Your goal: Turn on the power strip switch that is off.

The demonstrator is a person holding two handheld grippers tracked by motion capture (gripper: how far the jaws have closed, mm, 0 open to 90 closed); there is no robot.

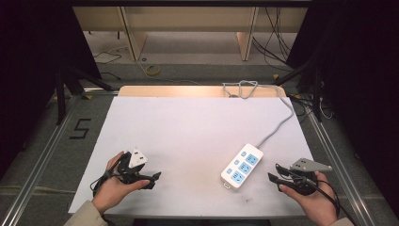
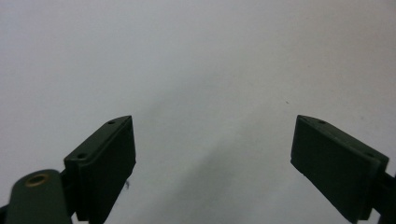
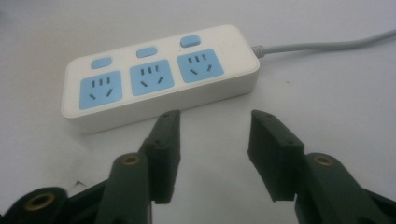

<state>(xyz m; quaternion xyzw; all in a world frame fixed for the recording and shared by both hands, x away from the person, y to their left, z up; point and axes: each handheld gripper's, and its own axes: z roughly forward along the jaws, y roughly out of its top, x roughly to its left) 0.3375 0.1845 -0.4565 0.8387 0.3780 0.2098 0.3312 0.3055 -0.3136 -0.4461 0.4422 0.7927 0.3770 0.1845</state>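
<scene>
a: from the high view, where does the work stand?

b: the power strip [image 1: 242, 166] lies flat on the white table [image 1: 188, 136], toward its near right part, its grey cord [image 1: 277, 125] running off to the far edge. the right gripper [image 1: 277, 175] rests just beside the strip's near end, not touching it. the left gripper [image 1: 153, 179] sits well apart at the near left, with a white plug adapter [image 1: 137, 157] right by the hand; whether the hand holds it or it lies on the table i cannot tell.

a: and the left gripper view?

b: its jaws stand wide apart over bare table [image 2: 201, 70], nothing between them, so released.

a: the right gripper view?

b: the right gripper [image 3: 212, 135] points at the long side of the power strip [image 3: 159, 74], jaws parted with nothing between them, short of the casing. three blue sockets face up, each with a switch behind it.

a: so which step is this?

b: i judge it an approach, before any grip. next the right gripper likely needs to close in and steady the strip, and the left must bring the adapter across, pins lined up with a socket.
</scene>
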